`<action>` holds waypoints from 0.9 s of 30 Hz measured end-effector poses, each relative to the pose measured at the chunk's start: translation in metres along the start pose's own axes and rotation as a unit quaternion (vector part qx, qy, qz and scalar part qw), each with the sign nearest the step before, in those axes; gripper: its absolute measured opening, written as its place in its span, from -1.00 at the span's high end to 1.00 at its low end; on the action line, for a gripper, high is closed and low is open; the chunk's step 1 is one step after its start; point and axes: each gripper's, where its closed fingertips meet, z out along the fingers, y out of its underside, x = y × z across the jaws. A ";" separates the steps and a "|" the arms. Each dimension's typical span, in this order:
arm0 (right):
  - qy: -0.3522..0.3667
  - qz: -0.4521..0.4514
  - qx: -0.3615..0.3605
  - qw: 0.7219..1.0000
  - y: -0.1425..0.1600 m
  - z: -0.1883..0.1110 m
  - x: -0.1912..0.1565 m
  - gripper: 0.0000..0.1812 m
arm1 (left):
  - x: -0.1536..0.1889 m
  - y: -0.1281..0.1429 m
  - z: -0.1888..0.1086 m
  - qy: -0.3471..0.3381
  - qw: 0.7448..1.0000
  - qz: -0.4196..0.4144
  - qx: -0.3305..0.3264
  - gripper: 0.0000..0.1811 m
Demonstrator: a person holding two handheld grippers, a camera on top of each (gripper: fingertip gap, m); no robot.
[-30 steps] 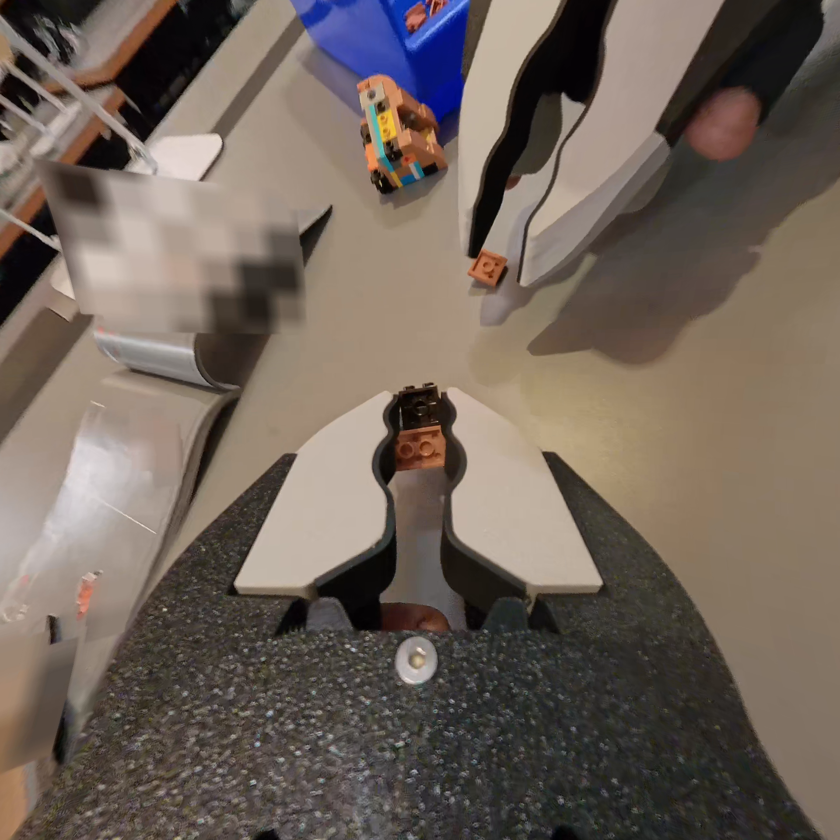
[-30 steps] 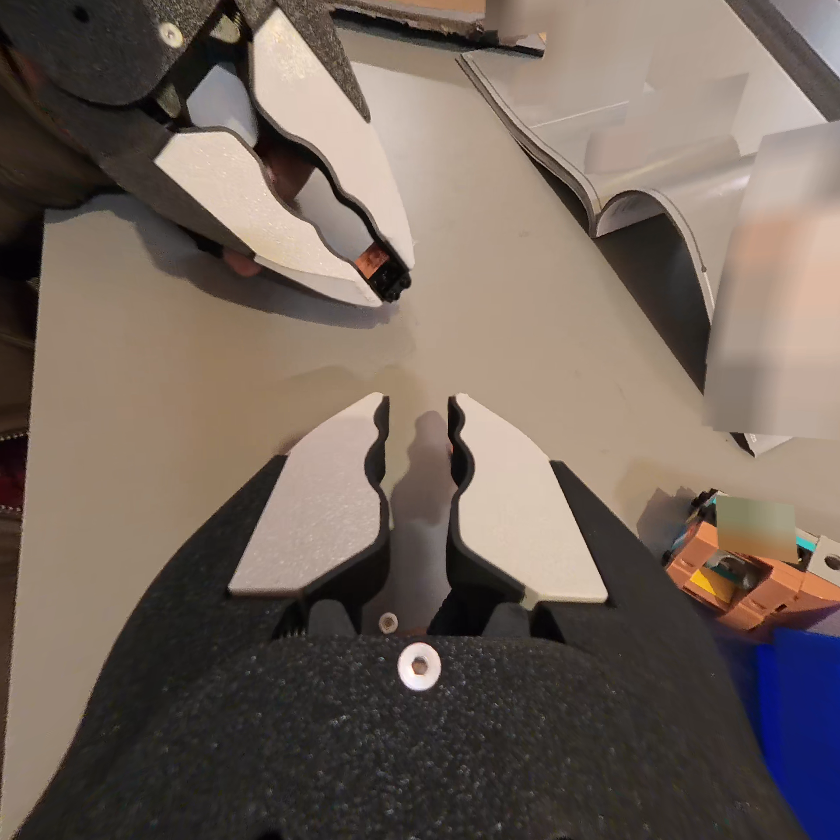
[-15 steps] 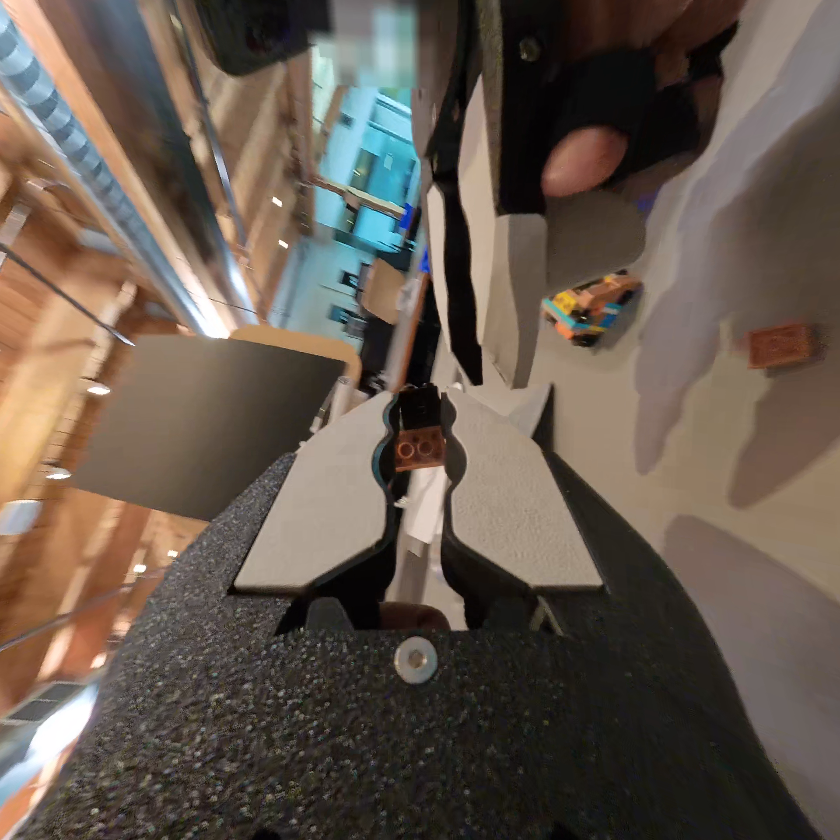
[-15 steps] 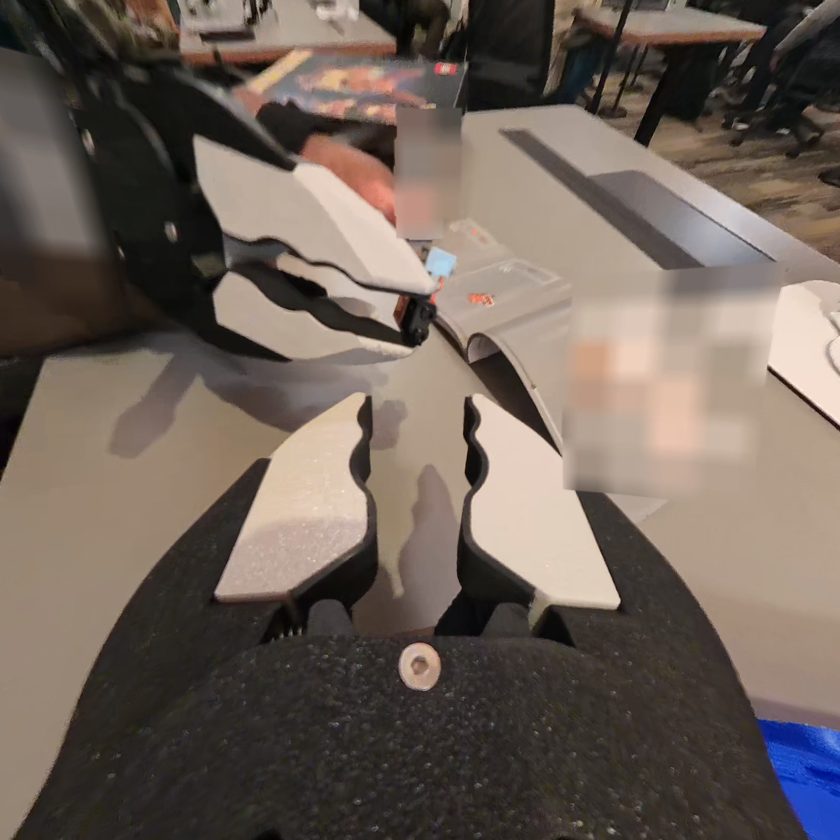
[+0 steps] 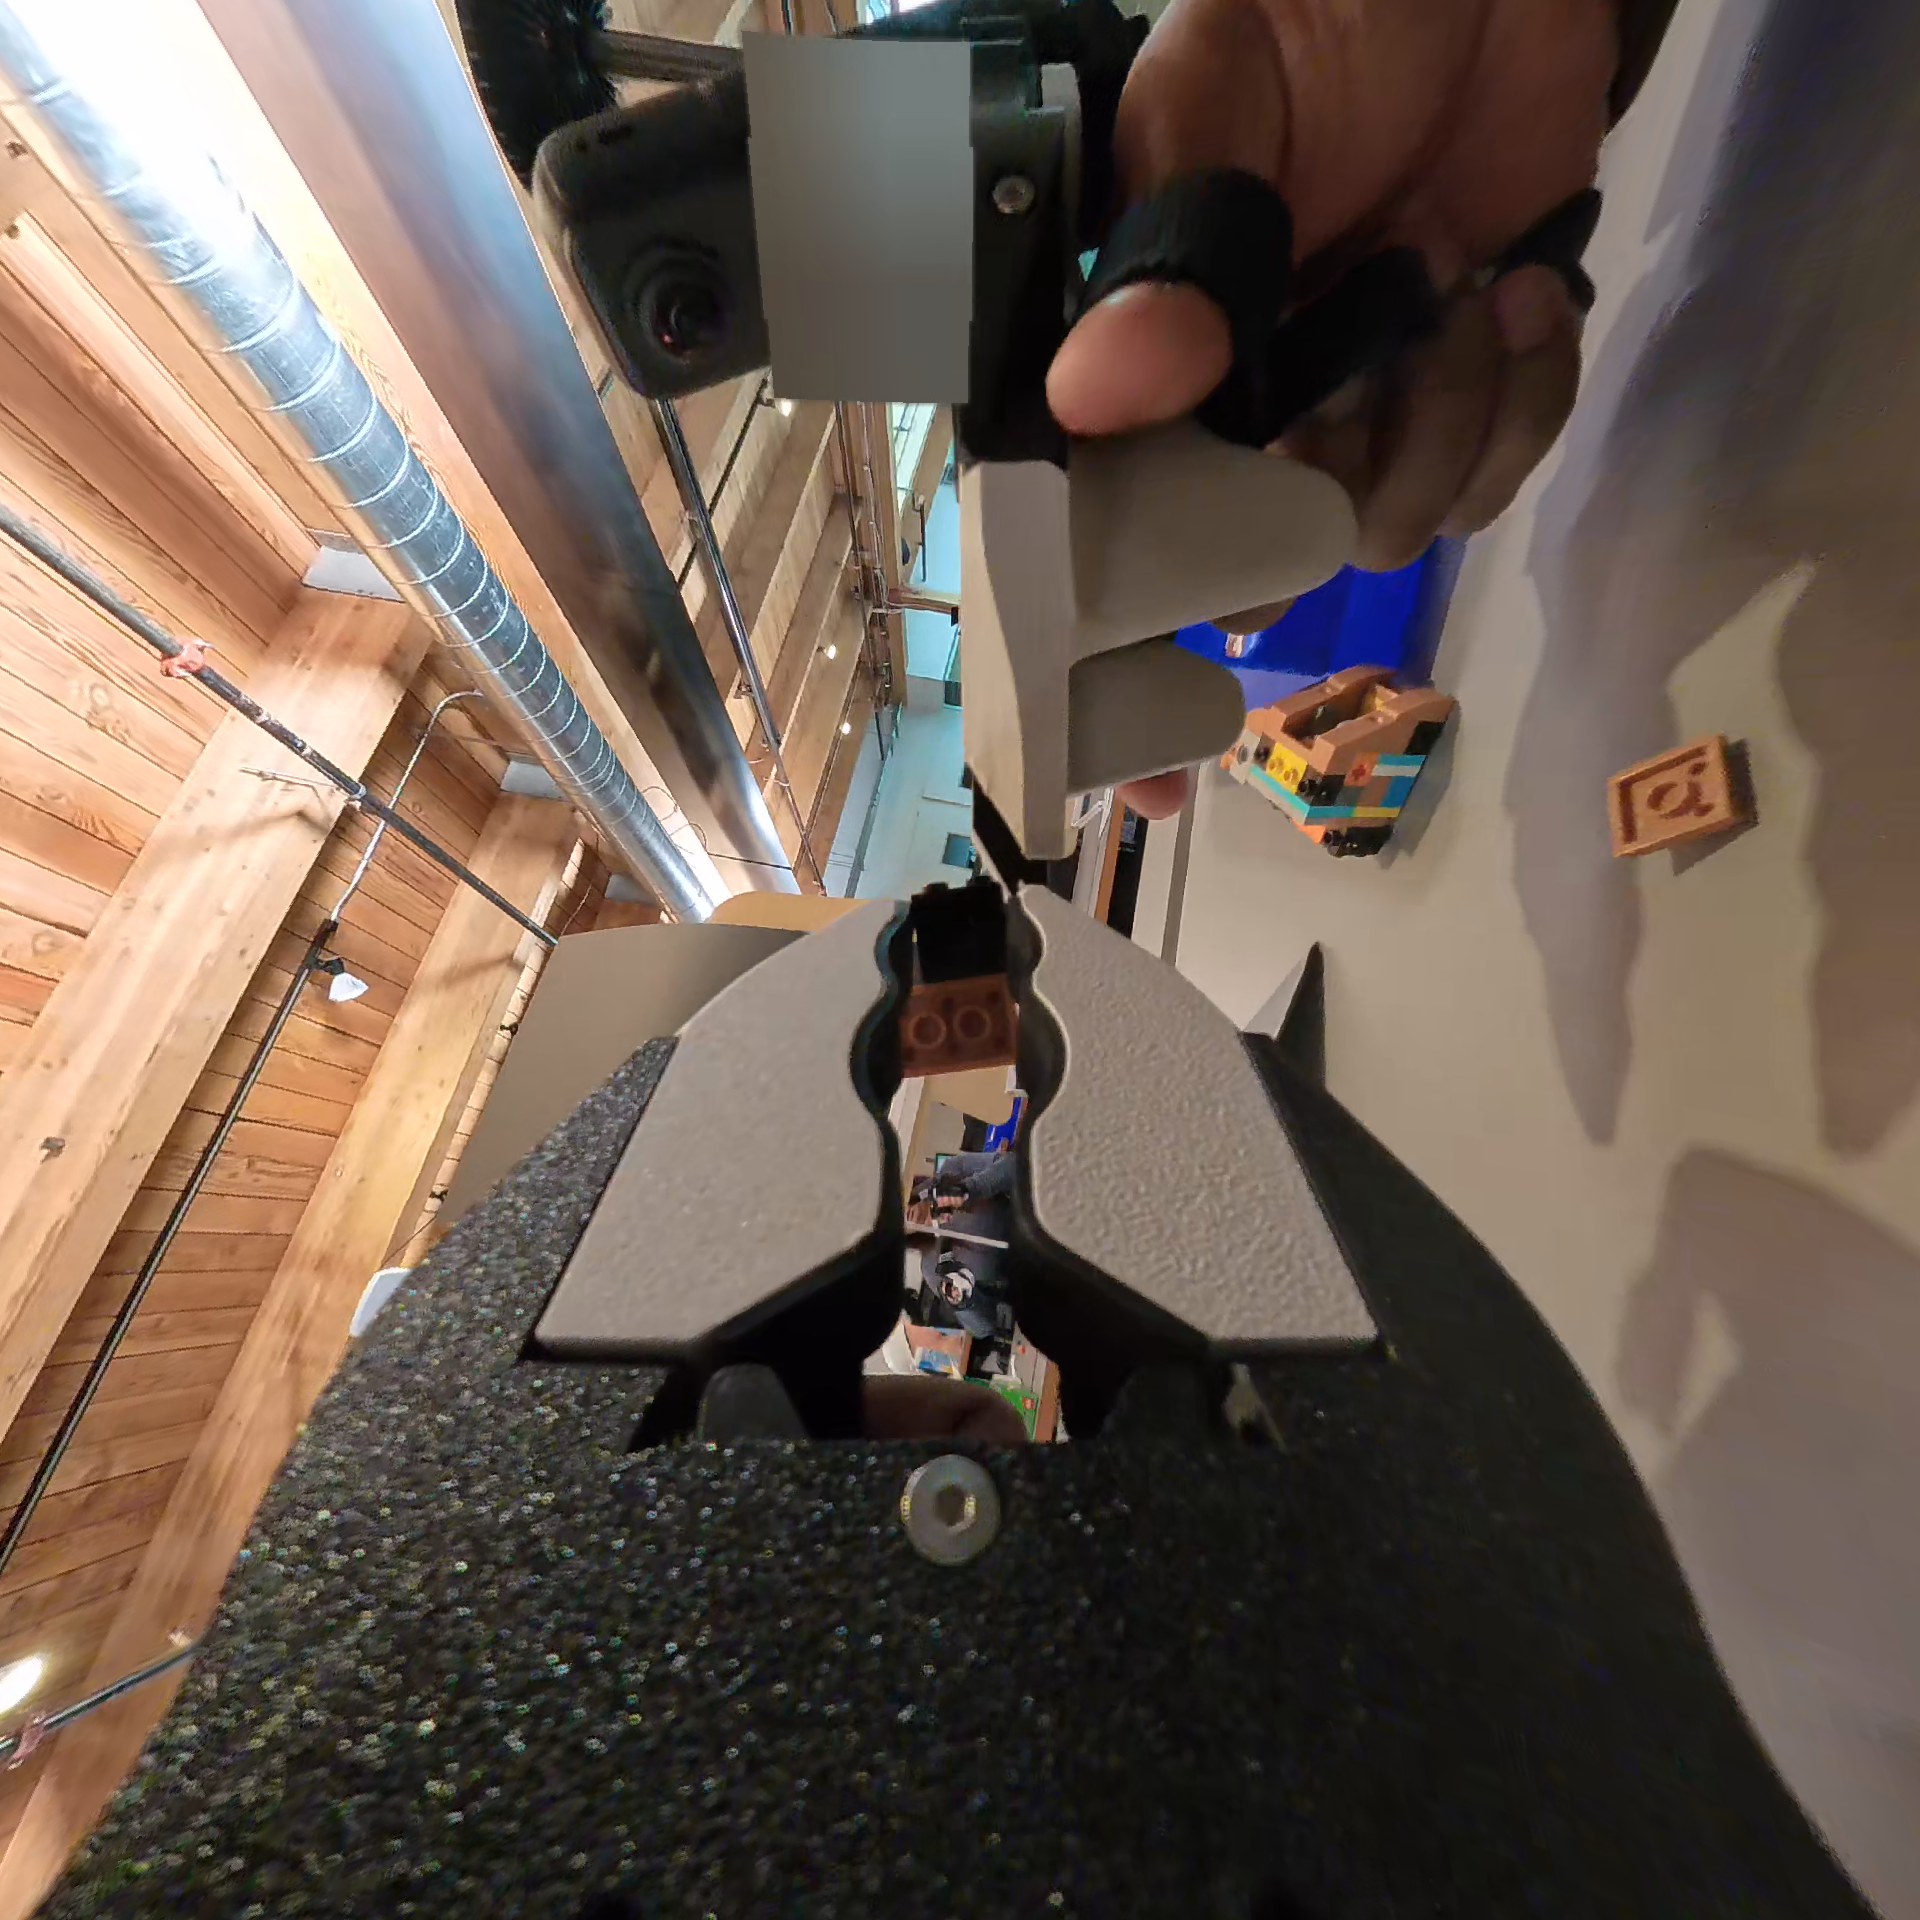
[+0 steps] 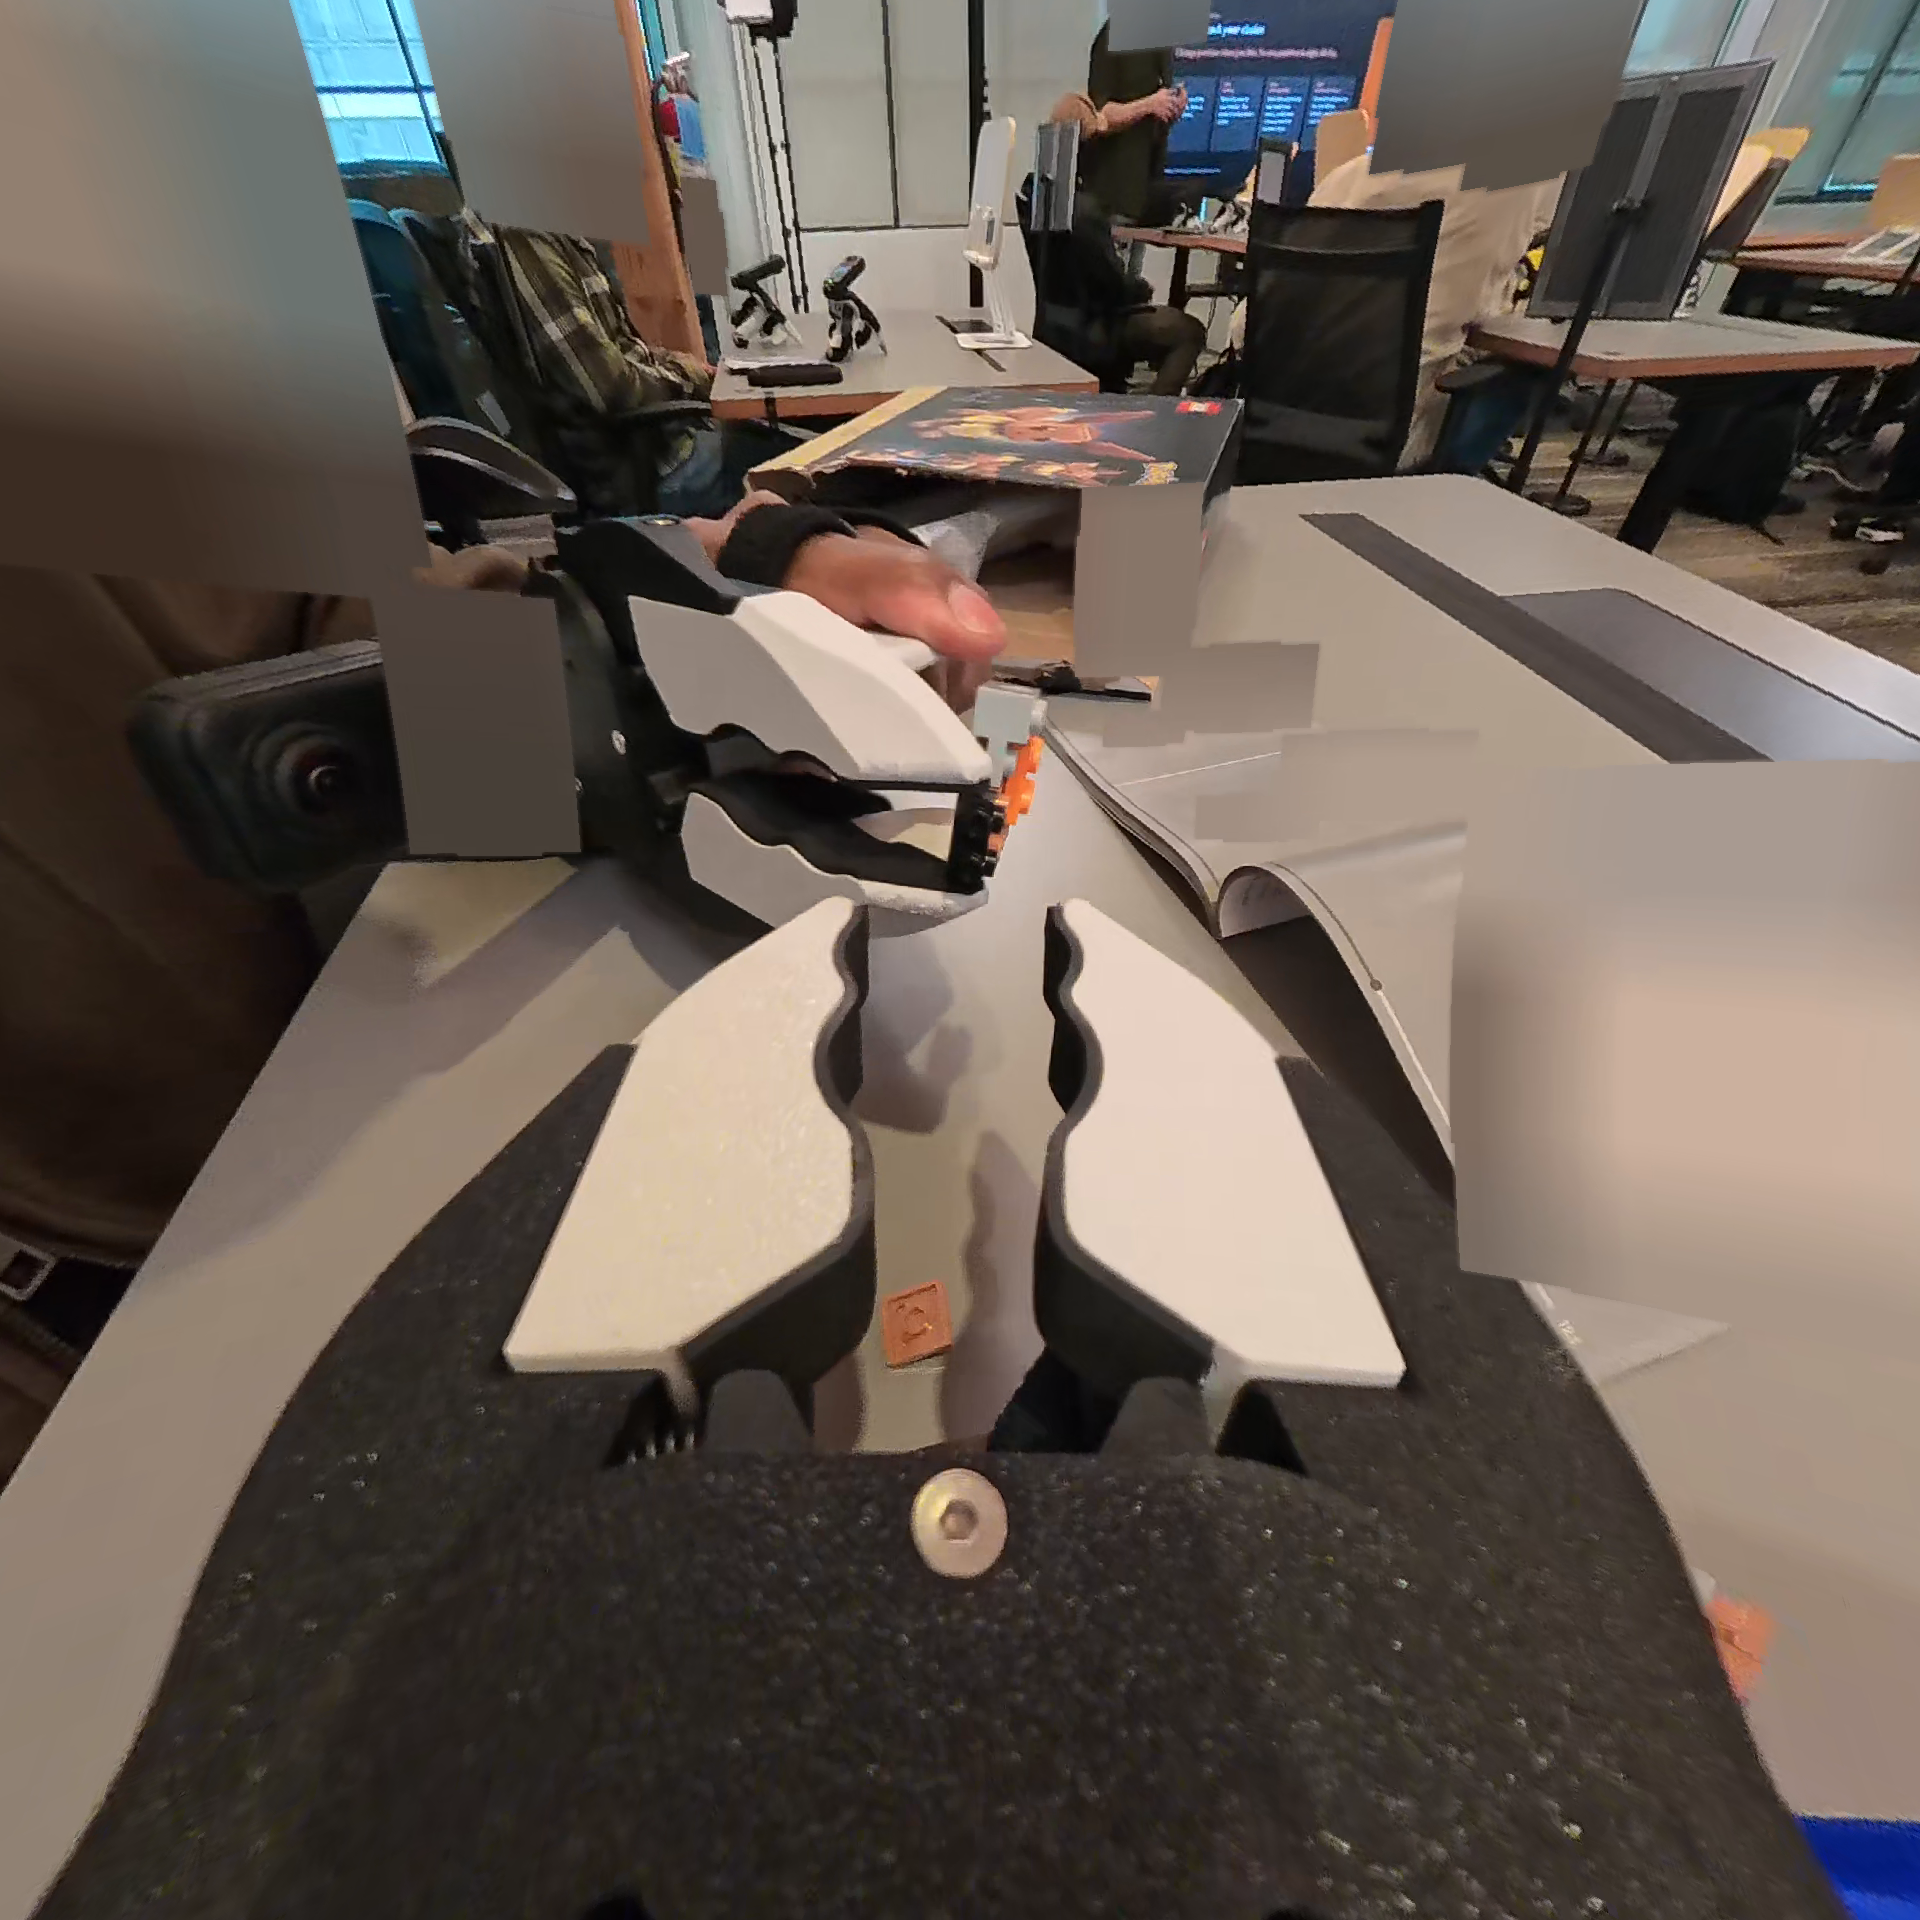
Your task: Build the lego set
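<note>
My left gripper (image 5: 961, 971) is clamped on a small stack of bricks (image 5: 961, 997), a brown piece nearest my camera and a black piece beyond it at the fingertips. The stack's long axis runs straight out along the fingers, black end forward, and the brown piece shows two round marks on the face turned toward me. In the right wrist view the same stack (image 6: 982, 831) is held off the table, its black end pointing toward the open booklet (image 6: 1288, 831); a bit of orange shows just past it, though I cannot tell whether that belongs to the stack.

My right gripper (image 6: 951, 925) has its fingers spread apart with nothing between them. Through the gap I see a flat brown tile (image 6: 916, 1322) lying on the grey table (image 6: 312, 1143). In the left wrist view the right gripper (image 5: 1023, 831) hangs just ahead of the black end, and I cannot tell if they touch.

Farther off in that view, the tile (image 5: 1681, 796) lies alone, well apart from a half-built model (image 5: 1340, 764) in brown, teal, yellow and black. Beyond the model is a blue bin (image 5: 1340, 613). Farthest back in the right wrist view, a set box (image 6: 1029, 442) lies behind the booklet.
</note>
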 end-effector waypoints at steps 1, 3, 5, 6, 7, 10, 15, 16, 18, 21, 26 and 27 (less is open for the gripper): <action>-0.003 0.003 0.003 1.000 0.000 0.000 -0.001 0.65 | 0.001 -0.001 0.000 0.002 1.000 0.003 0.001 0.81; -0.010 0.009 0.012 1.000 -0.001 -0.001 -0.004 0.66 | 0.003 -0.004 0.000 0.001 1.000 0.014 0.003 0.81; -0.014 0.014 0.020 1.000 -0.002 -0.002 -0.006 0.68 | 0.005 -0.006 0.000 0.004 1.000 0.022 0.004 0.81; -0.016 0.016 0.025 0.999 -0.003 -0.002 -0.007 0.68 | 0.005 -0.007 -0.001 0.003 1.000 0.027 0.003 0.81; -0.014 0.018 0.028 0.999 -0.004 -0.003 -0.007 0.69 | 0.006 -0.008 -0.001 0.003 1.000 0.031 0.003 0.81; -0.009 0.024 0.030 0.999 -0.005 -0.002 -0.007 0.71 | 0.007 -0.009 -0.001 0.002 0.999 0.043 0.001 0.81; 0.009 0.017 0.036 0.999 -0.005 -0.001 -0.008 0.75 | 0.010 -0.012 -0.001 -0.003 0.998 0.059 -0.002 0.82; 0.013 0.015 0.039 0.999 -0.006 -0.001 -0.008 0.77 | 0.009 -0.011 0.000 -0.006 0.998 0.060 -0.006 0.81; 0.022 0.011 0.042 0.999 -0.006 -0.001 -0.008 0.79 | 0.008 -0.011 0.000 -0.011 0.998 0.063 -0.008 0.82; 0.029 -0.002 0.038 0.999 -0.005 -0.001 -0.009 0.80 | 0.008 -0.012 0.000 -0.014 0.998 0.067 -0.009 0.82; 0.048 -0.019 0.034 0.998 -0.004 -0.001 -0.007 0.82 | 0.009 -0.014 0.000 -0.018 0.997 0.069 -0.008 0.82; 0.053 -0.023 0.034 0.998 -0.004 -0.001 -0.007 0.84 | 0.009 -0.014 0.000 -0.018 0.997 0.068 -0.008 0.82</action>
